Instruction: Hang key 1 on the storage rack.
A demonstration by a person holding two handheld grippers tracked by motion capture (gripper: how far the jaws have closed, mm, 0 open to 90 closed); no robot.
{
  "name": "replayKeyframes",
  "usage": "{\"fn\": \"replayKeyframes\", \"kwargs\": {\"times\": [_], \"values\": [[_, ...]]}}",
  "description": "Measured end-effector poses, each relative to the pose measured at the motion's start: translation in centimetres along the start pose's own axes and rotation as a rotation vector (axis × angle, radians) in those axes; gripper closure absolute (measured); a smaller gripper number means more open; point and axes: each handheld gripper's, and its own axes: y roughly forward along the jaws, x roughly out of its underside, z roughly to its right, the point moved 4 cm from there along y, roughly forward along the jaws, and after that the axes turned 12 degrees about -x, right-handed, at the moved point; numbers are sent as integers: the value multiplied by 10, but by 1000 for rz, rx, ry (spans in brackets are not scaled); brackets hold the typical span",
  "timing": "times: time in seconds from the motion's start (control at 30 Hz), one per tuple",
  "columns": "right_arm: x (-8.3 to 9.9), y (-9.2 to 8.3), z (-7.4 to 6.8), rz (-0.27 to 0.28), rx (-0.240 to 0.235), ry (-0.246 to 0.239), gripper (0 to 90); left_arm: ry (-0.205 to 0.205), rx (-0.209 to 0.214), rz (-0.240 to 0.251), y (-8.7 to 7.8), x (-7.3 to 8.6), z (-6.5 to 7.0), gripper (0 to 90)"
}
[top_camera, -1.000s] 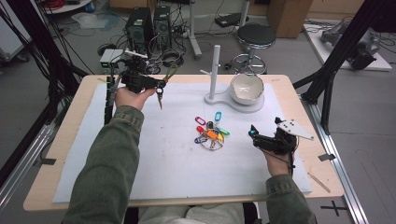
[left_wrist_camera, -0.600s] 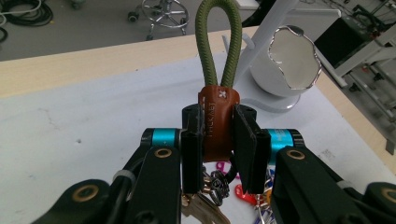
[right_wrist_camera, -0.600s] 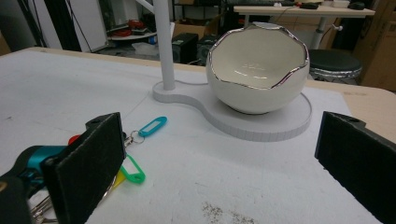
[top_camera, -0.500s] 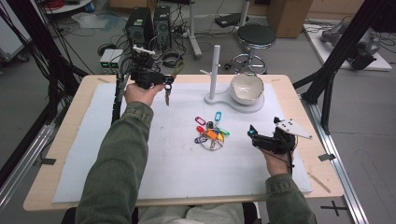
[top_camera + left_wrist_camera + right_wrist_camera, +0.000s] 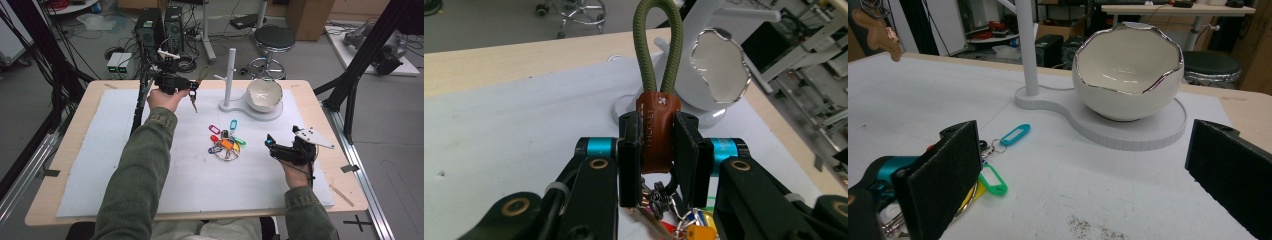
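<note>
My left gripper (image 5: 193,88) is shut on a keychain's brown leather tag (image 5: 656,131). Its green cord loop (image 5: 658,45) sticks up past the jaws and keys (image 5: 193,102) dangle below. It hovers over the back of the mat, just left of the white post (image 5: 231,72) on its stand. A white bowl with a silver rim (image 5: 263,94) sits on the same stand (image 5: 1128,135). A bunch of keys with coloured tags (image 5: 225,143) lies mid-mat. My right gripper (image 5: 270,142) rests open to the right of that bunch, nothing between its pads (image 5: 950,170).
A white mat (image 5: 100,150) covers most of the wooden table (image 5: 320,105). A black frame leg (image 5: 350,95) stands off the right edge. Cables, computer towers and a stool (image 5: 272,40) are on the floor behind the table.
The left hand has carried the keychain rightward and a little lower, closer to the white post. The right hand has stayed put.
</note>
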Motion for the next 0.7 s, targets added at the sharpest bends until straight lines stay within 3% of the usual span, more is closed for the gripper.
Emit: {"fn": "replayKeyframes", "kwargs": {"times": [0.33,0.5,0.7], "values": [[1,2,-3,-6,-9,-7,7,-9,-7,-3,14,2,0,735],[0,3,-1,-5,-7,-5,7,-19,16,-5,21,3,4,735],[1,1,0,-7,2,-5,7,-14,2,-14,33,6,6,736]]}}
